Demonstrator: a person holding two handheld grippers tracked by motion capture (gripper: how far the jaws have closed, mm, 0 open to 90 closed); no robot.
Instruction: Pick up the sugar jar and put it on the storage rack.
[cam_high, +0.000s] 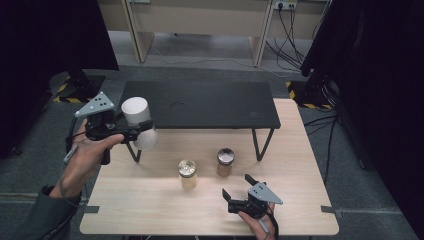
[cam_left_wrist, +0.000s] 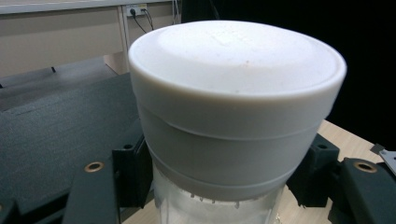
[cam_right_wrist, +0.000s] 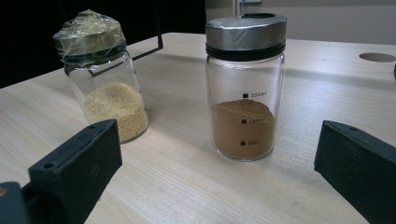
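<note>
While the left gripper (cam_high: 131, 131) hangs above the table's (cam_high: 150, 210) left edge, beside the black shelf (cam_high: 200, 105), we see its jaws clenched on a white-capped jar (cam_high: 137, 120), which is lifted clear of the wood. From the left gripper view, the jar's white cap (cam_left_wrist: 236, 84) stands between the jaws, with clear glass below it. Near the front edge, the right gripper (cam_high: 236, 187) rests with its jaws spread wide and grasping nothing. Ahead of it stand a jar of brown powder (cam_right_wrist: 245, 88) with a metal lid and a jar of pale grains (cam_right_wrist: 105, 79) with a taped top, near each other but apart.
</note>
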